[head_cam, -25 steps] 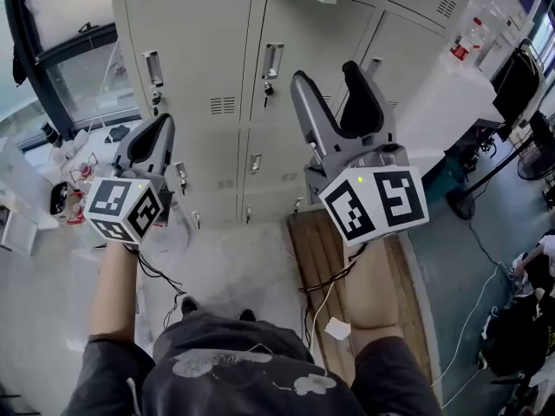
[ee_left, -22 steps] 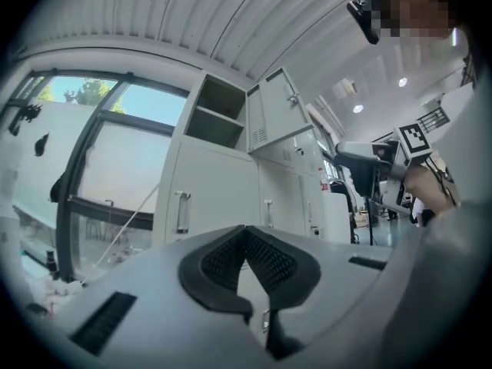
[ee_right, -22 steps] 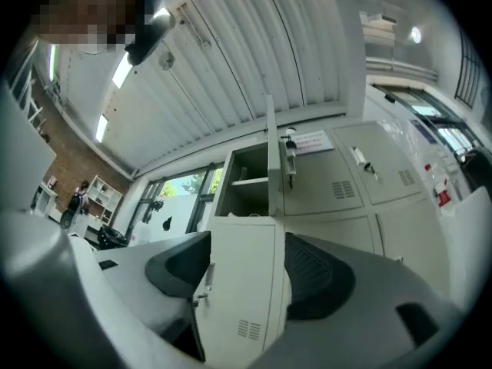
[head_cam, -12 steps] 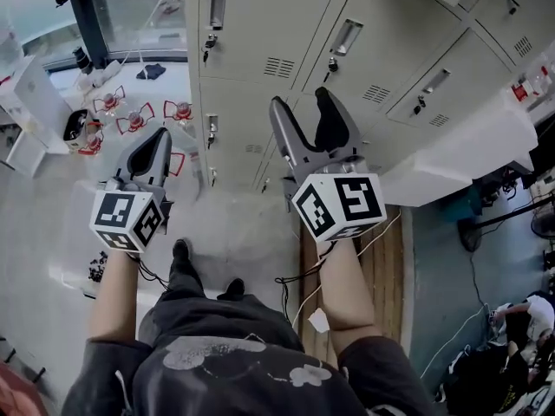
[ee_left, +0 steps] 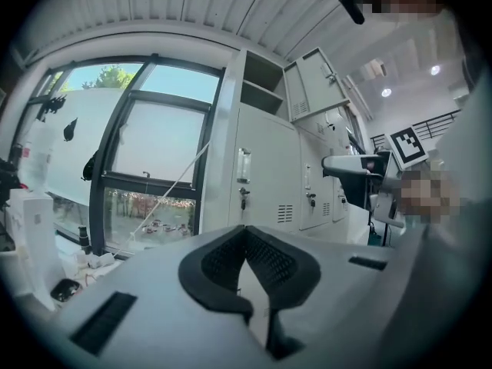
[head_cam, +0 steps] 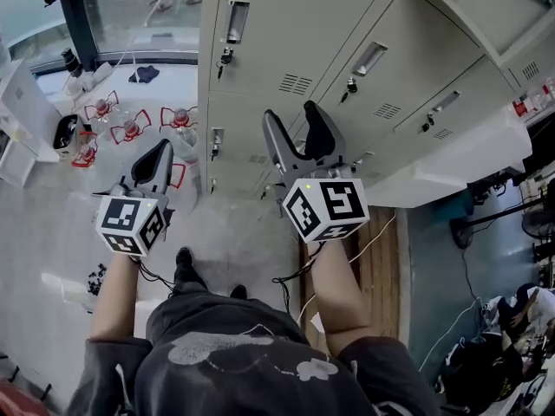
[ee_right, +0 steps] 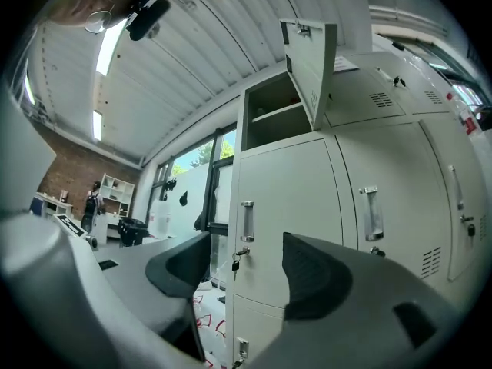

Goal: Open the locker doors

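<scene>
Daylight from the window (ee_left: 154, 167) washes its panes pale; ceiling strip lights (ee_right: 104, 48) glare white. The lockers (head_cam: 286, 24) are evenly lit, shadows faint. Both gripper views bend and darken toward round edges.

On the pale floor (head_cam: 234, 241) at the left I see three small red-framed things (head_cam: 130, 128) near a dark cloth (head_cam: 143, 74). Behind them is a large window (head_cam: 130, 11) with a dark frame. At the right a wooden board (head_cam: 381, 267) lies on the floor, and further right stand a white bench (head_cam: 460, 167) and, near it, a black stand (head_cam: 494, 208). In the right gripper view I see a brick wall (ee_right: 65, 171), long ceiling lights (ee_right: 108, 48), and a person far away (ee_right: 92, 204) beside white shelves (ee_right: 115, 187).
</scene>
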